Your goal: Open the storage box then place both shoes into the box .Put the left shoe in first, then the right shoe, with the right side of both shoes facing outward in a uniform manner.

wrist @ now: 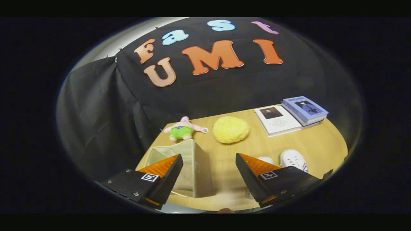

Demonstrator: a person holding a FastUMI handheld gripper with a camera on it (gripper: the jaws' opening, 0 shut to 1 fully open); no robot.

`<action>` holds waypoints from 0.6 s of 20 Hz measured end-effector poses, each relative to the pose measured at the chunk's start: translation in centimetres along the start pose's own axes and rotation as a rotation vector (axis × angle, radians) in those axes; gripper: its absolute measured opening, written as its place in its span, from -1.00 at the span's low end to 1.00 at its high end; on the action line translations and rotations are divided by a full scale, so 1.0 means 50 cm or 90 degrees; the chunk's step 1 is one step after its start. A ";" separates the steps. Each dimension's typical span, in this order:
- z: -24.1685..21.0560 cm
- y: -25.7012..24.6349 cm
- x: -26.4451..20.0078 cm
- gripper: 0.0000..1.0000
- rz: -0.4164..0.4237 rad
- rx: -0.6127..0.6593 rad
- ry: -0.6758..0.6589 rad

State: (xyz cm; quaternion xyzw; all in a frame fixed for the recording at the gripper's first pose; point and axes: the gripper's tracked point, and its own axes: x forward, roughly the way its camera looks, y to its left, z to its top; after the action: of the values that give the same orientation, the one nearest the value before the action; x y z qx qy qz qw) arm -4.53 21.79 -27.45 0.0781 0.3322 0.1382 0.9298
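Spread gripper [209, 170] above table, storage box [192, 166] between fingers, shoes [292, 158] rightward.

Legible text: none. The two books [290, 117] beyond the jaws carry cover print too small to read. Each gripper [209, 173] finger bears one square coded marker [149, 177], a pattern without letters or numbers.

Light is soft and dim, brightest on the wooden table [224, 154] beside the yellow cushion [231, 129], which casts only a faint shadow. The black cloth wall [106, 112] behind the cushion swallows light. Fisheye bending curves the table's edges. Nearer than the cushion, the gripper [209, 175], its fingers spread wide apart, looks slightly blurred.
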 end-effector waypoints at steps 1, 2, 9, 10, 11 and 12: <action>-0.015 -0.039 -0.001 0.96 -0.028 -0.008 -0.002; -0.031 -0.079 -0.001 0.96 -0.060 -0.016 -0.005; -0.165 -0.240 0.027 0.92 -0.169 -0.028 0.036; -0.185 -0.252 0.031 0.85 -0.173 -0.029 0.048; -0.207 -0.259 0.036 0.79 -0.172 -0.025 0.059; -0.231 -0.265 0.040 0.73 -0.169 -0.020 0.074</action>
State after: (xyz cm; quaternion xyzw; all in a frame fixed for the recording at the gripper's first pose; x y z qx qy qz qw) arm -7.72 10.43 -40.66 0.0108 0.3904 0.0236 0.9203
